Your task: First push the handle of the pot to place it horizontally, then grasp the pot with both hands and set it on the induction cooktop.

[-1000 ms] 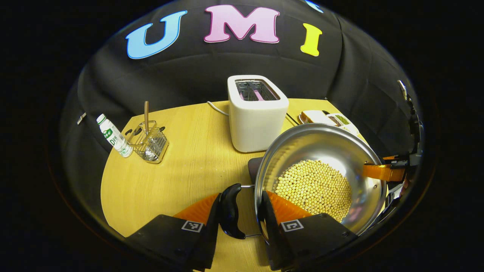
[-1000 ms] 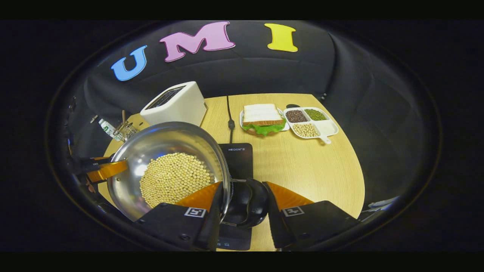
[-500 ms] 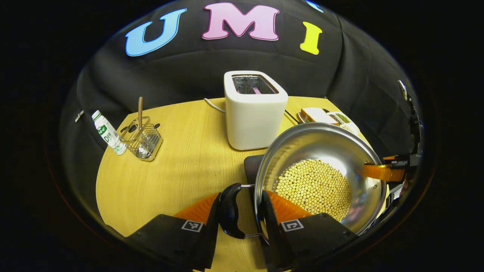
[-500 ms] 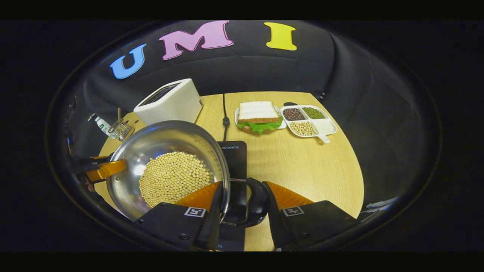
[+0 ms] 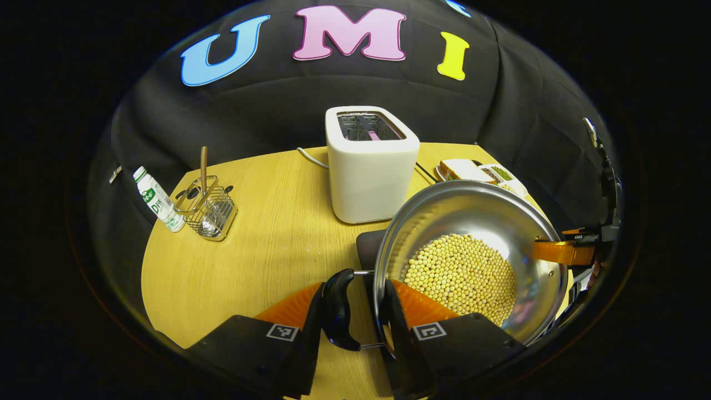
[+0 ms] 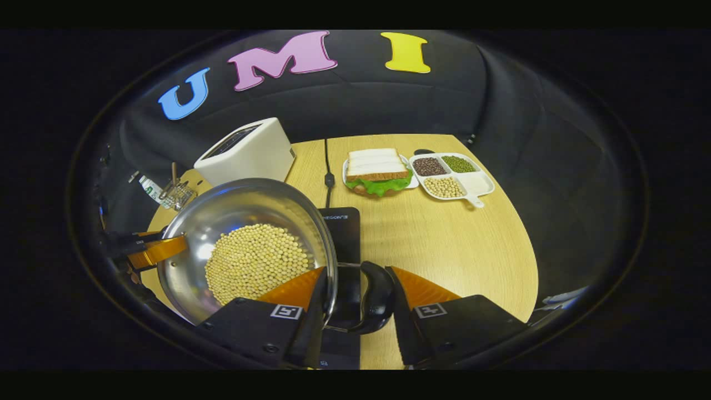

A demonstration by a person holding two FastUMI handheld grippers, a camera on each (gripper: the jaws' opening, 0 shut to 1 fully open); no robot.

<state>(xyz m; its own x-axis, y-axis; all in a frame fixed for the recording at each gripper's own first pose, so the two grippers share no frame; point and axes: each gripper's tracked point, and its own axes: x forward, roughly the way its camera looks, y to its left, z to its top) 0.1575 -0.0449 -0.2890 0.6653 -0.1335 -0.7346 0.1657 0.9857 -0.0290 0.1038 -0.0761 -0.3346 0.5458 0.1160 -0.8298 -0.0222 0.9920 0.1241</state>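
A steel pot (image 5: 472, 211) holding pale yellow beans (image 5: 460, 275) is carried between my two grippers. My left gripper (image 5: 354, 294) is shut on the pot's black left handle (image 5: 338, 308), with one finger inside the rim. My right gripper (image 6: 356, 278) is shut the same way on the black right handle (image 6: 379, 297). The pot (image 6: 244, 205) sits over the black induction cooktop (image 6: 344, 233), whose corner (image 5: 367, 247) peeks out under it. I cannot tell if the pot touches the cooktop. Each gripper also appears across the pot in the other's view, the right gripper (image 5: 561, 253) and the left gripper (image 6: 153, 251).
On the round wooden table (image 5: 261, 250), a white toaster (image 5: 371, 161) stands just behind the pot. A wire caddy (image 5: 208, 208) and a small bottle (image 5: 156, 199) are at the far left. A sandwich plate (image 6: 379, 169) and a divided bean tray (image 6: 452, 175) lie at the back right.
Both grippers have kept their hold on the pot. The table's objects drift slightly left in both views, so the pot and grippers have shifted a little.
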